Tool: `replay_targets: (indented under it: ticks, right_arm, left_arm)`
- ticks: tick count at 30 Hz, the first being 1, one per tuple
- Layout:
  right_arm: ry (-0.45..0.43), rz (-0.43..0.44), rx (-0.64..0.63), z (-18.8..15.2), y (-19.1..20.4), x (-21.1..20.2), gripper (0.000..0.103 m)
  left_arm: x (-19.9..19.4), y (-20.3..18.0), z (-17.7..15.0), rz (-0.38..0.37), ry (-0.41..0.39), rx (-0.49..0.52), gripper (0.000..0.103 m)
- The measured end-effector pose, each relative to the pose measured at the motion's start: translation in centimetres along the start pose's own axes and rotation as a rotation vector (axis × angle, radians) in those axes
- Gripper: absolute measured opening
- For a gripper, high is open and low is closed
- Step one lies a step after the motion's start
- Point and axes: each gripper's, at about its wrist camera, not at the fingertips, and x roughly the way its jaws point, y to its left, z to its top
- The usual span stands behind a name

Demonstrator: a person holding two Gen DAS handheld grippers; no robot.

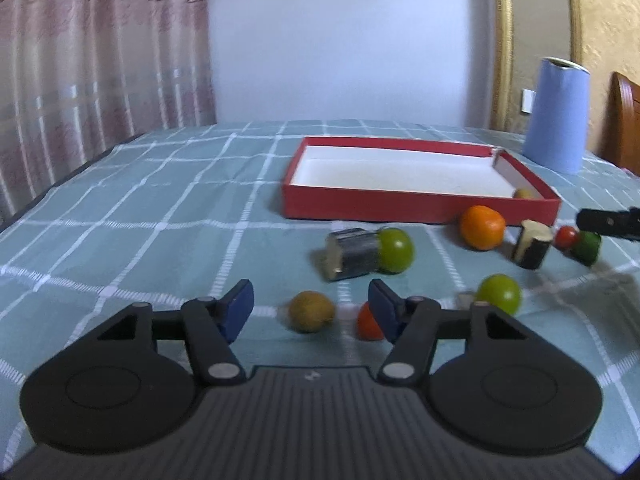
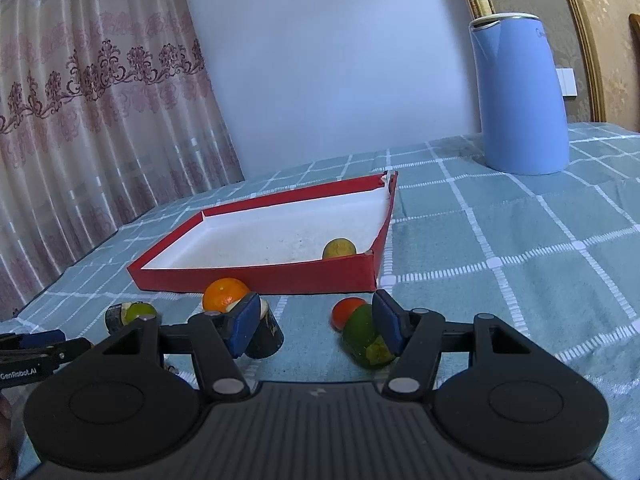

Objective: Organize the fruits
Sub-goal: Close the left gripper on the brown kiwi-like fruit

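A red box [image 1: 416, 209] with a white inside lies on the table; it also shows in the right wrist view [image 2: 256, 276]. One yellow-brown fruit [image 2: 339, 249] sits in its near right corner. My left gripper [image 1: 311, 304] is open, with a brown fruit [image 1: 311, 311] between its fingers and a red tomato [image 1: 368, 322] by the right pad. Green fruits [image 1: 395, 250], [image 1: 499, 294], an orange [image 1: 481, 227] and dark cut pieces [image 1: 352, 255] lie beyond. My right gripper [image 2: 312, 322] is open and empty; a green fruit [image 2: 366, 338] and a red tomato [image 2: 347, 311] sit by its right pad.
A tall blue jug [image 2: 520, 96] stands at the back right of the table, also in the left wrist view [image 1: 558, 114]. The table has a teal checked cloth [image 1: 160, 208]. Curtains hang at the left, a wall behind. A wooden chair back [image 1: 628, 120] is at far right.
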Motion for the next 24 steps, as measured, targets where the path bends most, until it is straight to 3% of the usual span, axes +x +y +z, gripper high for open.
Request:
replay_targets:
  ticks: [8,14,17,24]
  right_arm:
    - [0.002,0.001,-0.002,0.0,0.0,0.1,0.063]
    - [0.001,0.005,-0.002,-0.1,-0.1,0.2,0.063]
    - [0.001,0.005,0.0,-0.1,0.0,0.2,0.064]
    - [0.0,0.007,0.002,-0.1,0.0,0.2,0.064]
  left_arm:
    - [0.4,0.7,0.0,-0.004,0.013,-0.014,0.058]
    - [0.3,0.9,0.1,-0.065,0.01,-0.014,0.041]
    - [0.4,1.5,0.1,-0.037,0.021,-0.03,0.04]
    - [0.4,2.1,0.3,-0.049,0.026,-0.037,0.042]
